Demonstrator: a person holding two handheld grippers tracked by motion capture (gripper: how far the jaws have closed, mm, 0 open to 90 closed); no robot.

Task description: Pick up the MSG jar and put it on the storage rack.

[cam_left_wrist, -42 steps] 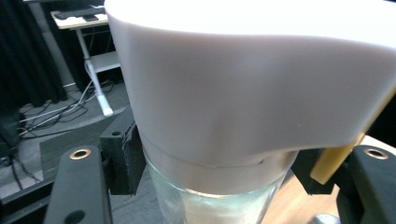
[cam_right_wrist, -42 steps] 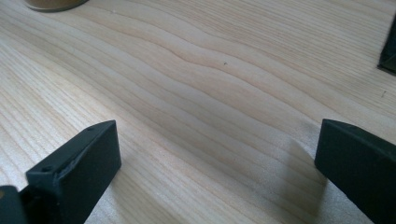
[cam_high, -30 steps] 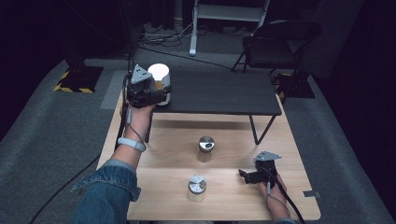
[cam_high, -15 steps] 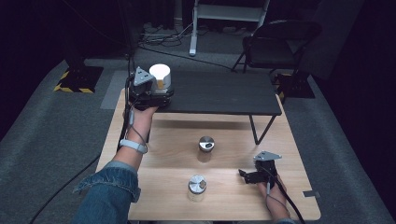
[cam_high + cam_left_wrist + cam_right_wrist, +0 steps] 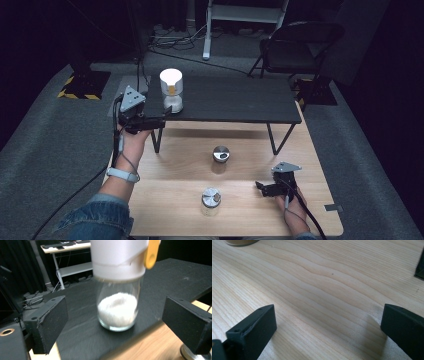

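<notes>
A glass jar [image 5: 171,90] with a tall white lid and a yellow tab stands on the front left of the black shelf [image 5: 235,100]. It holds white grains [image 5: 117,312]. My left gripper [image 5: 162,116] is just in front of it at the shelf's edge. Its jaws have just been opening; they stand wide, and in the left gripper view [image 5: 118,325] the pads [image 5: 51,322] do not touch the glass. My right gripper [image 5: 261,187] rests low over the wooden table [image 5: 250,220] at the front right. Its jaws [image 5: 327,322] are open over bare wood.
Two small jars with metal lids stand on the wooden table, one in the middle [image 5: 220,155] and one nearer the front [image 5: 211,200]. A folding chair [image 5: 295,50] and a white stand [image 5: 240,15] are on the floor behind the shelf.
My left gripper has let go of the white-lidded jar, opened, and drawn back toward the person and to the left. The jar stays on the shelf. The right gripper has kept still.
</notes>
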